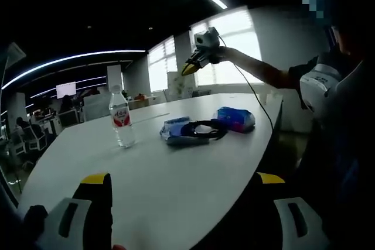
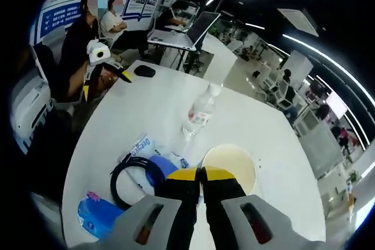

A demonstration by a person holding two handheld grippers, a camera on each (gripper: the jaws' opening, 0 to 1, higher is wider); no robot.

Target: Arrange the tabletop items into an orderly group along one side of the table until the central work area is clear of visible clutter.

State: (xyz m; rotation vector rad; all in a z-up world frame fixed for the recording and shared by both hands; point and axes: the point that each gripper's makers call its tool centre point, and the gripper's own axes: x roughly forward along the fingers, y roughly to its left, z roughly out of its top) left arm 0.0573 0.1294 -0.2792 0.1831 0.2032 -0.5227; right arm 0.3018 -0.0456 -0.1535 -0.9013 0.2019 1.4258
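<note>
On the white table (image 1: 170, 174) stand a clear water bottle (image 1: 121, 118) with a red label, a blue-and-white packet (image 1: 174, 127), a black cable coil (image 1: 204, 130) and a blue wrapped pack (image 1: 235, 119). My left gripper (image 1: 183, 180) is open near the table's edge, with nothing between its jaws. An outstretched arm holds my right gripper (image 1: 188, 68) high above the table. From above, my right gripper (image 2: 201, 174) is shut over the cable coil (image 2: 136, 177), the packet (image 2: 140, 146), the blue pack (image 2: 96, 215) and the bottle (image 2: 201, 111). A round cream cup (image 2: 234, 165) lies just past its tips.
A black mouse (image 2: 144, 71) lies at the far end of the table (image 2: 252, 115), near my left gripper (image 2: 108, 83). An open laptop (image 2: 202, 26) sits on a desk beyond, and people sit behind it. Desks and chairs (image 1: 35, 136) fill the office.
</note>
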